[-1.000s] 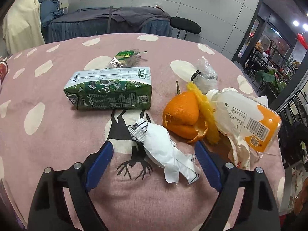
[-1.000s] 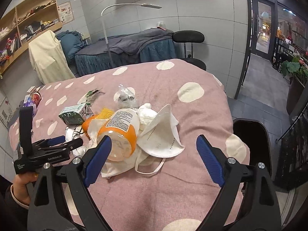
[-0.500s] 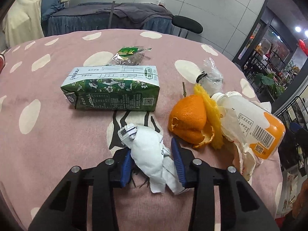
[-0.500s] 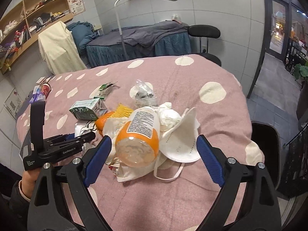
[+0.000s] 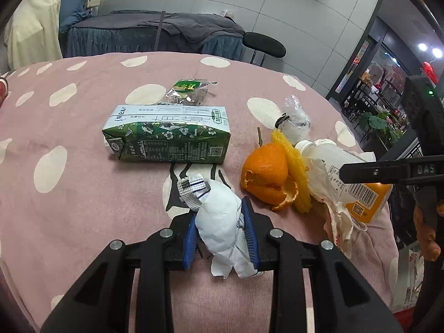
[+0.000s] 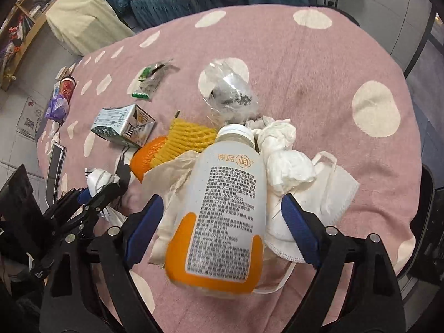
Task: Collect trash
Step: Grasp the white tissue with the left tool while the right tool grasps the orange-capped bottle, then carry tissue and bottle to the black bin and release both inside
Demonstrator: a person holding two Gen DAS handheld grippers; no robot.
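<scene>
Left gripper (image 5: 220, 233) is closing, blue pads pressing a crumpled white wrapper (image 5: 219, 219) on the pink spotted cloth (image 5: 69, 188). Just ahead lies a green carton (image 5: 169, 136) with small print and a QR code; beyond it, a clear wrapper with a green label (image 5: 188, 91). Right gripper (image 6: 219, 222) hangs spread and closing, a white-and-orange bottle (image 6: 222, 213) lying between its pads untouched, dense print unreadable. Behind it: tissues (image 6: 283, 158), a mask (image 6: 330, 194), orange peel (image 6: 145, 158), yellow foam net (image 6: 186, 141).
</scene>
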